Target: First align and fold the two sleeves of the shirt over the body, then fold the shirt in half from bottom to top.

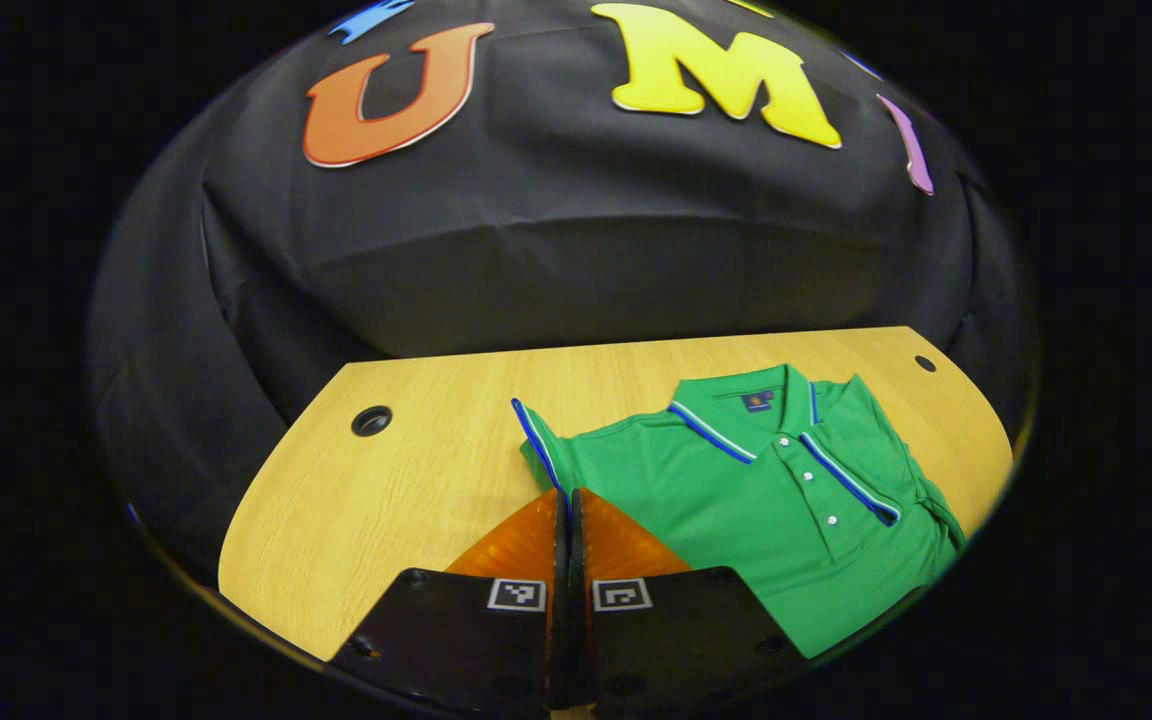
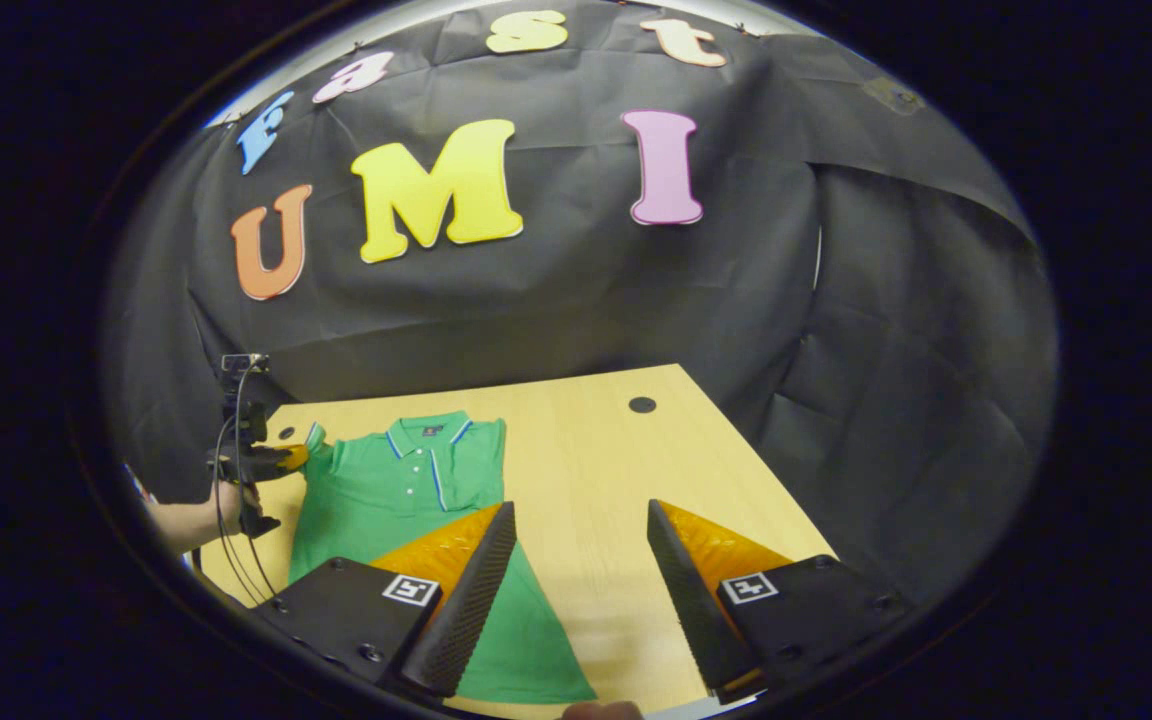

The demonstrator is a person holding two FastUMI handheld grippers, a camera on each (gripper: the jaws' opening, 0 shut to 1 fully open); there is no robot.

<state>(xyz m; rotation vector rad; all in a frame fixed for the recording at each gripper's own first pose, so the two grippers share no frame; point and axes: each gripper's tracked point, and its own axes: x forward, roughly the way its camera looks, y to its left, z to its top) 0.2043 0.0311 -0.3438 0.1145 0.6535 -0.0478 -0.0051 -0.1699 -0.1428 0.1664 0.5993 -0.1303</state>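
Left gripper view: left gripper (image 1: 570, 510) jaws pinch the sleeve (image 1: 540, 448) of the shirt (image 1: 746, 500), which spreads right of centre on the worktop (image 1: 386, 500); right gripper (image 2: 581, 545) hovers agape beside the hem

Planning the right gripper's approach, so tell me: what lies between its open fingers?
In the right gripper view, bare wooden table lies between the open right gripper fingers; the green polo shirt sits behind its left finger.

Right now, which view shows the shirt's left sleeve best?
The left gripper view: the sleeve sits close, pinched between the left gripper fingers. In the right gripper view the sleeve is small and far off beside that gripper.
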